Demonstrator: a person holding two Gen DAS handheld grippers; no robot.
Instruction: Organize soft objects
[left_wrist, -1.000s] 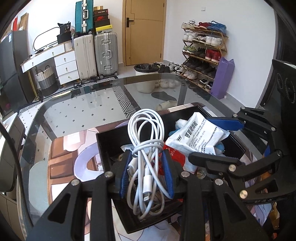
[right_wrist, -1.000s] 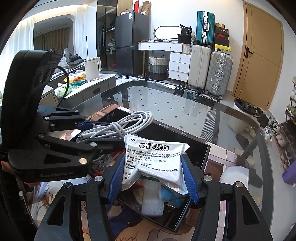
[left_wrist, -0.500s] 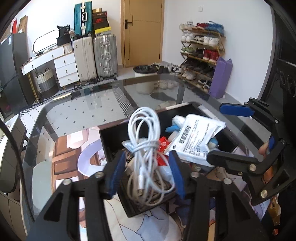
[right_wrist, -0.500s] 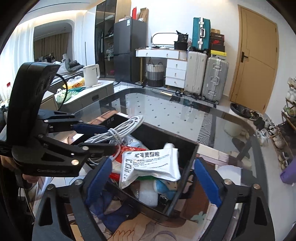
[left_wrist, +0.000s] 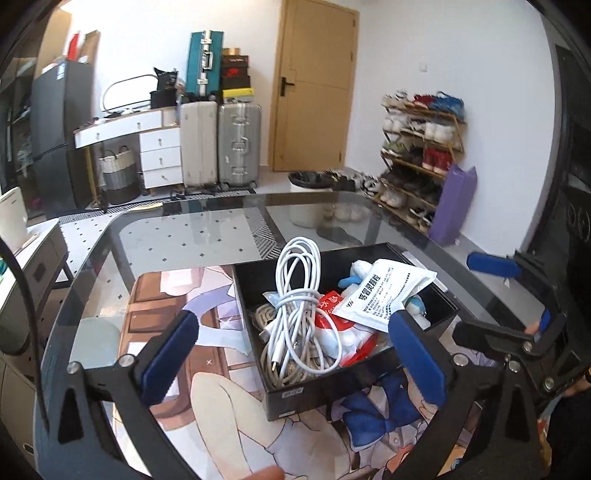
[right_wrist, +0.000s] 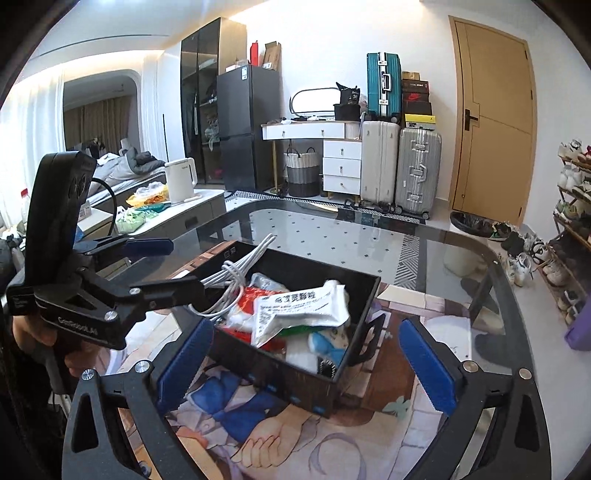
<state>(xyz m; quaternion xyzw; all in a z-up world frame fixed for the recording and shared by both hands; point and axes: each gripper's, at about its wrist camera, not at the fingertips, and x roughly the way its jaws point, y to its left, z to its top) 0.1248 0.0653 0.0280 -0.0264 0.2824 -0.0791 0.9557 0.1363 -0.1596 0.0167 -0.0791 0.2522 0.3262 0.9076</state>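
left gripper (left_wrist: 295, 354): black frame, blue pads, spread wide and holding nothing; sits near side of the box, above the mat.
right gripper (right_wrist: 306, 354): same build, fingers wide apart and holding nothing, near corner of the box between them.
black rectangular open-top box (left_wrist: 314, 391): on the printed anime desk mat (left_wrist: 207, 398), which lies on the glass-top table (left_wrist: 177, 236).
coiled white USB cable (left_wrist: 295, 306): in the box, left half, loop leaning on the far wall.
white printed medicine sachet (left_wrist: 384, 295): in the box, right half, on top of the pile, over a red-and-white pouch (left_wrist: 332, 317).
blue-and-white plush toy (right_wrist: 328, 343): in the box, mostly under the sachet.
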